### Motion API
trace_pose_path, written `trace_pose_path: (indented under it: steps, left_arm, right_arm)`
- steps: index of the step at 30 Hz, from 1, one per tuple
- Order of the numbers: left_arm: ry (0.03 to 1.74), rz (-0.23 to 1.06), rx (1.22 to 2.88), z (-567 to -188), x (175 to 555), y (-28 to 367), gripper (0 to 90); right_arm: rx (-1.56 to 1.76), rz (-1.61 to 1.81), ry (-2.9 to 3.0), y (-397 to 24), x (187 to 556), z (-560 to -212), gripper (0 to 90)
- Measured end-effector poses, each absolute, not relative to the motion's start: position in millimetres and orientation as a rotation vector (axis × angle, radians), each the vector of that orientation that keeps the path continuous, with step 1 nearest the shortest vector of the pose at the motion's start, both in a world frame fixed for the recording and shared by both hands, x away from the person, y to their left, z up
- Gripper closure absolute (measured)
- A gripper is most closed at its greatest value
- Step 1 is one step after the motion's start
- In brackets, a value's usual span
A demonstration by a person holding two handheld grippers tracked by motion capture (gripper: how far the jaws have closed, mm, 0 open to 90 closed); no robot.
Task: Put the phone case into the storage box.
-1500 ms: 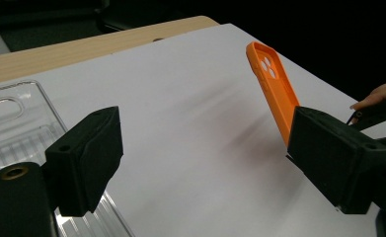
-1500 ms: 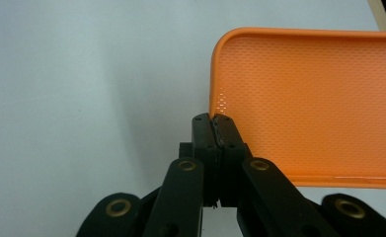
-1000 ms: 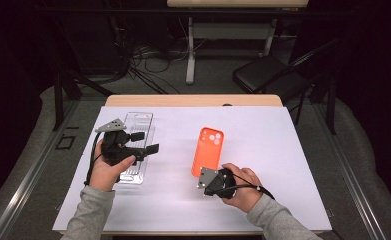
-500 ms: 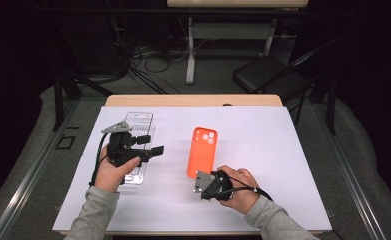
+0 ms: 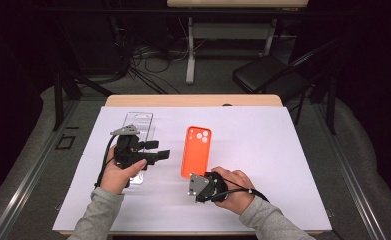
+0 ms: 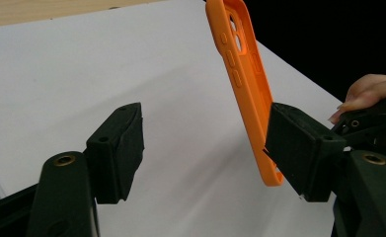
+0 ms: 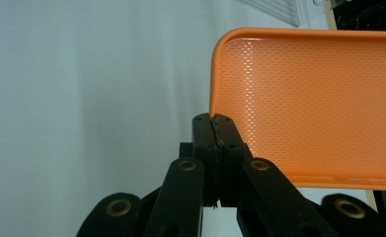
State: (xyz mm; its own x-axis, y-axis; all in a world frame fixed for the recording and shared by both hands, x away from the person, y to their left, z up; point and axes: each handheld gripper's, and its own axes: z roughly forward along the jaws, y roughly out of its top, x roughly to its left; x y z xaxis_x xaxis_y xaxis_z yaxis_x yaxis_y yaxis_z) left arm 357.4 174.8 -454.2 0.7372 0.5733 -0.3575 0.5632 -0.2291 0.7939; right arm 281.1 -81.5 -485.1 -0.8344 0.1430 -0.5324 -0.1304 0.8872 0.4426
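Observation:
An orange phone case (image 5: 196, 150) sits at the middle of the white table sheet (image 5: 283, 150), camera cut-out at its far end. My right gripper (image 5: 197, 179) is at its near end, shut on the case's rim (image 7: 214, 123); the dotted inside of the case (image 7: 319, 98) faces that gripper's camera. My left gripper (image 5: 155, 149) hovers left of the case, pointing right at it, jaws open and wide apart (image 6: 205, 118). In the left gripper view the case (image 6: 245, 84) is seen edge-on, close to the right-hand jaw. I cannot tell whether the case rests on the sheet.
A clear plastic package (image 5: 139, 125) lies under and behind my left hand. The wooden table edge (image 5: 193, 100) runs along the back. A black chair (image 5: 268, 75) and cables stand on the floor beyond.
The right gripper has drawn the case left and turned it from slanted to straight along the table. The left gripper has edged right toward it.

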Motion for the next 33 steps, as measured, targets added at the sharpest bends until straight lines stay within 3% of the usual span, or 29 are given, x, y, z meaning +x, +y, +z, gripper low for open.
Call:
trace_pose_path:
  steps: [13, 33]
  left_arm:
    - [0.884, -0.109, 1.858, -459.7, 355.2, 164.7, 35.1]
    - [0.964, -0.211, 1.835, -471.5, 360.5, 161.3, 55.0]
  right_arm:
    - [-0.047, 0.623, 2.456, -72.6, 277.6, -484.6, 90.0]
    - [-0.104, 0.603, 2.460, -62.5, 270.7, -491.1, 90.0]
